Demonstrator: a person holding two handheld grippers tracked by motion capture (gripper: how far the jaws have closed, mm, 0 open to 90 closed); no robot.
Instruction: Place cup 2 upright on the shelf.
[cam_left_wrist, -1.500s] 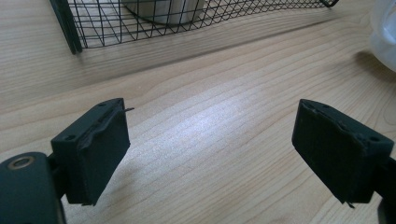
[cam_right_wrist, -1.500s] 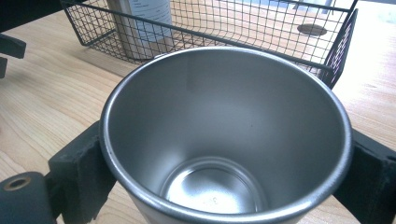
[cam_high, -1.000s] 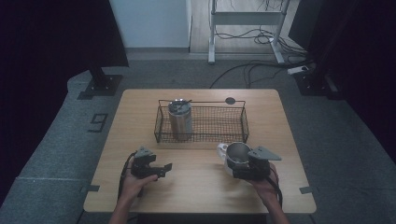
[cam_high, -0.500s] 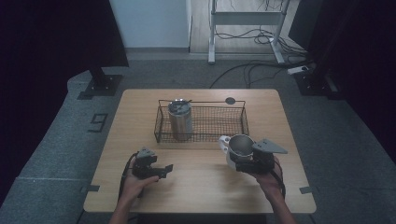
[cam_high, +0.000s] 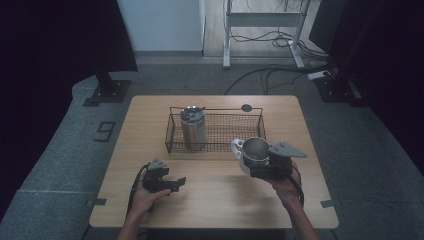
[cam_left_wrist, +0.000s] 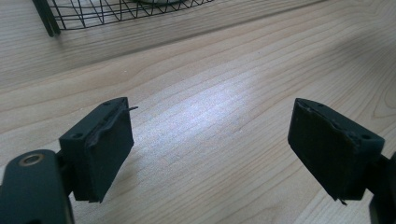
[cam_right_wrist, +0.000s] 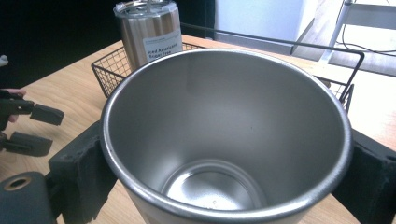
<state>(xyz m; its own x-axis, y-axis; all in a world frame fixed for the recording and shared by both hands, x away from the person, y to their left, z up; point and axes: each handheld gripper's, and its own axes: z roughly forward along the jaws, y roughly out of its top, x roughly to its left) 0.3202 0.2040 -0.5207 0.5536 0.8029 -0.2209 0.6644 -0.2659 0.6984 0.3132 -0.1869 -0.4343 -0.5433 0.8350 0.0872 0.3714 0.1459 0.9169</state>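
My right gripper (cam_high: 257, 167) (cam_right_wrist: 224, 175) is shut on an open steel cup (cam_high: 256, 150) (cam_right_wrist: 224, 116) and holds it above the table just in front of the wire basket (cam_high: 215, 148), its empty mouth facing the camera. A lidded steel tumbler (cam_high: 192, 127) (cam_right_wrist: 149, 32) stands upright in the basket's left end. My left gripper (cam_high: 181, 182) (cam_left_wrist: 210, 149) hovers low over bare wood at the front left. Its jaws have just been closing a little but stand apart with nothing between them.
The wooden table (cam_high: 150, 120) carries the basket at its middle and a small dark disc (cam_high: 246, 107) behind it. Cables and a metal frame (cam_high: 265, 20) lie on the floor beyond the far edge. Bare wood stretches between my two hands.
The right gripper has risen with the cup and drifted slightly toward the basket. The left hand has stayed where it was.
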